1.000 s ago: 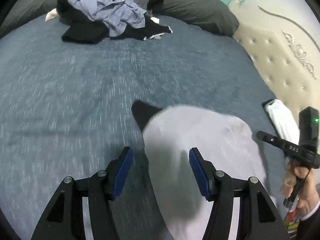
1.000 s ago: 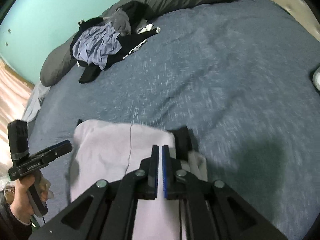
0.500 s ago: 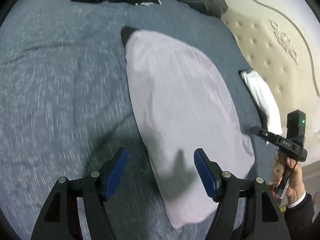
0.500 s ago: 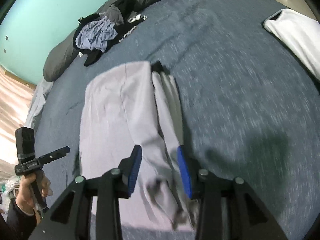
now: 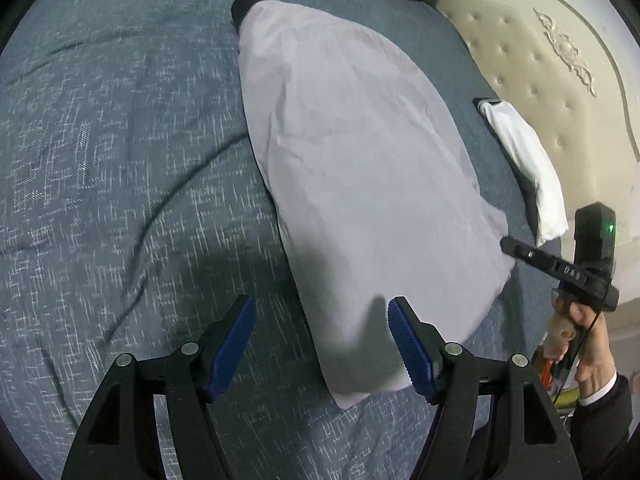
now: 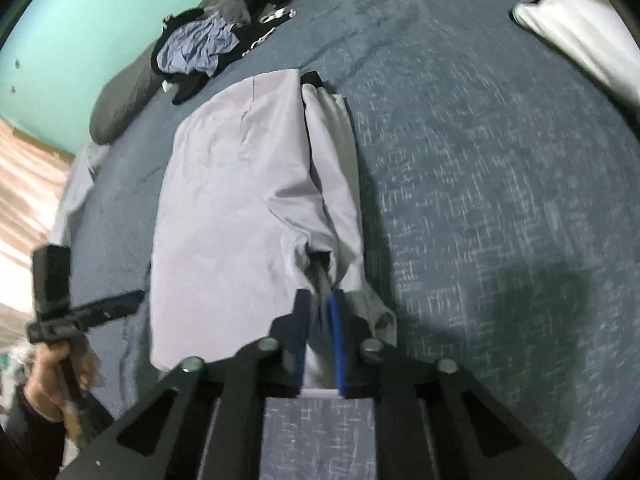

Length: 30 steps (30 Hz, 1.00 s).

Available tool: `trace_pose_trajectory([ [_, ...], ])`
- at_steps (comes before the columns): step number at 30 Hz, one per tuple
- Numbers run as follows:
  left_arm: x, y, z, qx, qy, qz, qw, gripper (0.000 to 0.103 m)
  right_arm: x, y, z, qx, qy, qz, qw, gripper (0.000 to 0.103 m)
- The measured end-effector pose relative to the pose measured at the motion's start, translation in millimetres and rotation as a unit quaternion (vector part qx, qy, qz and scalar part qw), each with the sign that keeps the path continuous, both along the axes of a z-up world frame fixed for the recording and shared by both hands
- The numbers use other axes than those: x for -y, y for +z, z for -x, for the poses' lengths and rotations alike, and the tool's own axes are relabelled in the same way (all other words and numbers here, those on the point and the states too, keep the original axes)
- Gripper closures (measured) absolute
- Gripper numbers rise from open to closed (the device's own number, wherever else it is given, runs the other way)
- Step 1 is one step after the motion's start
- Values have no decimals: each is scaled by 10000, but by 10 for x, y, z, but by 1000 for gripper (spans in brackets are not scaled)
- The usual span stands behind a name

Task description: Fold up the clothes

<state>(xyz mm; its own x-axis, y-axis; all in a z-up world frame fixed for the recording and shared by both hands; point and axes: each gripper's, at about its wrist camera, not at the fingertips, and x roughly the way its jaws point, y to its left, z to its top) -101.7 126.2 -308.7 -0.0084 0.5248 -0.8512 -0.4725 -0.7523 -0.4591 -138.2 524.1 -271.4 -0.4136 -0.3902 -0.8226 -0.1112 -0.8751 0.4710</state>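
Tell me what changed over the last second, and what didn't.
The right tool, shut a second ago, opened, then narrowed around the grey garment's near edge. Both tools pulled back, so the garment now shows laid out long on the bed. The left tool stayed open and empty; the clothes pile and white item did not move.

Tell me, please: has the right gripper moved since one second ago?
Yes. The right gripper has pulled back toward the light grey garment's near edge; the pile of clothes now looks farther away.
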Motion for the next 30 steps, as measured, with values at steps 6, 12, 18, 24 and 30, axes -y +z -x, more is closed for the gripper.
trace_pose_trajectory([
  [6,-41,-88,-114,-103,-214,199,9995,30,-112,-34,-89,-5,-252,488,9985,100],
  [12,9,-151,-125,-69,-122,103,9998,30,-120,-158,-136,70,-310,554,9980,100],
  [18,89,-172,-74,-63,76,34,9999,28,-60,-116,-86,160,-155,119,9997,82],
  [24,147,-232,-43,145,170,-131,9997,26,-73,-196,-16,411,-57,108,9991,56],
  [30,87,-269,-72,280,158,-333,9989,26,-70,-338,28,626,127,306,9975,56],
])
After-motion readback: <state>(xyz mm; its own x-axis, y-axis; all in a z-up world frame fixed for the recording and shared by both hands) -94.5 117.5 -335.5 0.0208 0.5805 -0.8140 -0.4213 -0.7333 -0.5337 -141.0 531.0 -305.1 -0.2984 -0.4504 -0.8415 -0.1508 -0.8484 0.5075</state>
